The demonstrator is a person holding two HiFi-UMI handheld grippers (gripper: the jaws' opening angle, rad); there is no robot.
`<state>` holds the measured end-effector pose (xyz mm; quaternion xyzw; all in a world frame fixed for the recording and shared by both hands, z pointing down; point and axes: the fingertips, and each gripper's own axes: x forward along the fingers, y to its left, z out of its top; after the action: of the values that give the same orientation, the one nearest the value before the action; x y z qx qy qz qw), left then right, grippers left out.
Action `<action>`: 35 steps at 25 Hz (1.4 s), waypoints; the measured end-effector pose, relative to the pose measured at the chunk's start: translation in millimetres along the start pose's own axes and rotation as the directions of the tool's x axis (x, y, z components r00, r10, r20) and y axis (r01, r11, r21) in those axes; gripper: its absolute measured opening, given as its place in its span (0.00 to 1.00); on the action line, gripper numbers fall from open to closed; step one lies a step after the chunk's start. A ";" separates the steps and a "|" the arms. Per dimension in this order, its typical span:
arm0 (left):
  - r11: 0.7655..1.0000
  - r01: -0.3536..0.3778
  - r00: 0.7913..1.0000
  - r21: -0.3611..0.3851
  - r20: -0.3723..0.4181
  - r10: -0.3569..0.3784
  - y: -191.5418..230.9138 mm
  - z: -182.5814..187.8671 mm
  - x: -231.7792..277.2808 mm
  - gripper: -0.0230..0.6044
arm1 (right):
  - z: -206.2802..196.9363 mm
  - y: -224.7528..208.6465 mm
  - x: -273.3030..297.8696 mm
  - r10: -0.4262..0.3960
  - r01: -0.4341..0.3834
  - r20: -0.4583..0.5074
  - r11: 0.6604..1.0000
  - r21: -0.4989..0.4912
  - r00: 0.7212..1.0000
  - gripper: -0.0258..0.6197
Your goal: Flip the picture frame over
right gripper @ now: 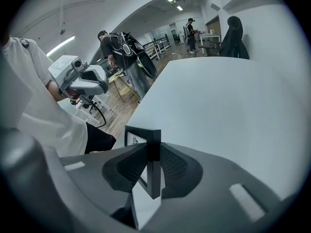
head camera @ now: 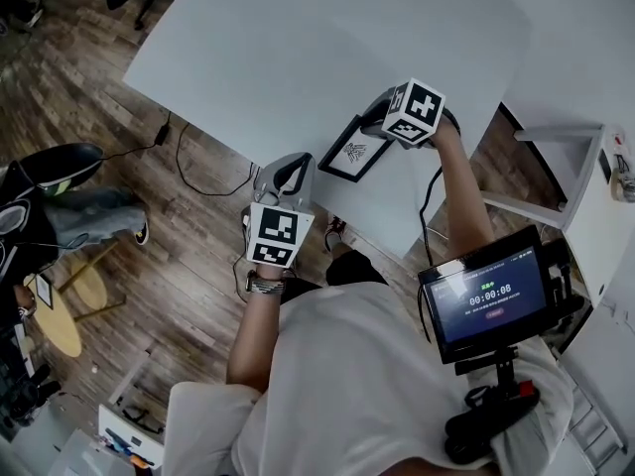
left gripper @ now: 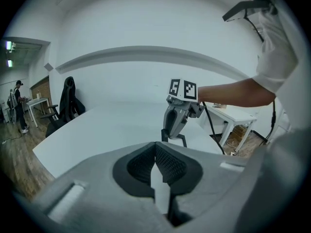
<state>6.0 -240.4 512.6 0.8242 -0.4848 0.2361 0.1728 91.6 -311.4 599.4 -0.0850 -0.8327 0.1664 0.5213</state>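
One white tabletop [head camera: 327, 38]: broad, with only the frame in view on it. The work sits by the near edge, probably so both arms reach it easily.
Black rectangular picture frame [head camera: 355, 150]: on the tabletop near that edge, just ahead of the person. Its far right corner is at the right gripper. The held side looks tipped up in the left gripper view, but I can't confirm that from the head view.
Right gripper [right gripper: 153, 152]: pinching the frame's black border edge-on, one pad on each face, pointing steeply down. My read is that gripping the rim keeps the pads off the glass and leaves the opposite edge as a pivot for the roll-over.
Left gripper [left gripper: 155, 149]: jaws pressed together with nothing between them. It hangs near the tabletop's near edge, apart from the frame and aimed toward it. Likely on standby to steady the free side.
Small black print [right gripper: 134, 140]: sits on the white mat and faces up toward the head view, so the flip is not yet done. I judge this an early stage. Risk: the thin rim could swing or slip in the pinch.
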 end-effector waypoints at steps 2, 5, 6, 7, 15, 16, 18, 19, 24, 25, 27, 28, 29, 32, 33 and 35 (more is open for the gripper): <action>1.000 -0.012 1.000 -0.012 -0.011 0.012 0.1 -7.7 -0.1 0.04 | -2.4 -2.0 11.2 0.015 -0.015 -0.002 1.000 0.006 1.000 0.17; 0.999 -0.028 0.999 -0.026 -0.024 0.027 -2.7 -15.8 -3.8 0.04 | -5.1 1.2 24.3 0.031 -0.030 -0.007 0.999 0.011 1.000 0.17; 0.999 -0.031 0.999 -0.029 -0.027 0.030 -3.7 -17.7 -4.3 0.04 | -6.3 2.1 29.0 0.035 -0.035 -0.012 0.999 0.008 0.999 0.17; 0.999 -0.033 0.999 -0.033 -0.031 0.032 -4.8 -19.9 -4.3 0.04 | -7.8 3.1 34.2 0.040 -0.040 -0.019 0.999 0.001 0.999 0.18; 0.998 -0.035 0.997 -0.043 -0.074 0.031 -14.9 -41.0 -2.3 0.04 | -20.2 8.2 69.3 0.028 -0.028 -0.032 1.000 -0.009 0.999 0.21; 0.998 -0.035 0.996 -0.044 -0.079 0.032 -15.1 -42.8 -2.7 0.04 | -20.4 7.2 72.1 0.014 -0.015 -0.032 1.000 -0.010 0.999 0.21; 0.998 -0.035 0.996 -0.043 -0.087 0.031 -16.1 -46.0 -3.1 0.04 | -21.9 3.9 77.7 -0.027 0.026 -0.038 0.999 -0.021 0.999 0.20; 0.999 -0.034 0.995 -0.043 -0.091 0.030 -17.0 -47.1 -3.0 0.04 | -23.6 2.2 80.6 -0.047 0.046 -0.044 0.999 -0.030 0.998 0.19; 0.999 -0.032 0.995 -0.034 -0.092 0.028 -17.2 -45.8 -3.2 0.04 | -24.6 -2.3 82.5 -0.086 0.086 -0.025 0.996 -0.026 0.996 0.20; 0.999 -0.032 0.995 -0.033 -0.093 0.029 -16.7 -45.6 -3.3 0.04 | -24.7 -3.6 81.8 -0.095 0.094 -0.023 0.995 -0.022 0.995 0.20; 0.999 -0.031 0.996 -0.030 -0.090 0.028 -16.6 -44.5 -3.3 0.04 | -26.3 -6.8 80.2 -0.118 0.117 -0.024 0.993 -0.019 0.993 0.20; 0.999 -0.031 0.996 -0.029 -0.088 0.029 -16.6 -43.5 -3.2 0.04 | -27.0 -8.1 79.5 -0.126 0.126 -0.024 0.992 -0.017 0.992 0.20; 0.999 -0.031 0.996 -0.027 -0.086 0.029 -16.6 -42.7 -3.0 0.04 | -27.4 -9.0 79.2 -0.130 0.130 -0.022 0.991 -0.016 0.991 0.20; 0.999 -0.031 0.996 -0.024 -0.084 0.029 -15.6 -41.5 -1.9 0.04 | -29.3 -11.7 76.3 -0.143 0.143 -0.022 0.990 -0.010 0.989 0.19; 0.999 -0.031 0.996 -0.024 -0.083 0.029 -15.0 -41.2 -1.5 0.04 | -29.4 -12.9 75.3 -0.149 0.149 -0.020 0.989 -0.006 0.989 0.19; 0.999 -0.031 0.996 -0.024 -0.080 0.029 -12.9 -40.6 -0.5 0.04 | -26.6 -15.7 73.6 -0.158 0.158 -0.004 0.987 0.002 0.987 0.19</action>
<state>8.2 -213.2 545.2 0.8045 -0.4929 0.2653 0.1987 83.5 -297.8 677.6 -0.0187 -0.8356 0.1254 0.5346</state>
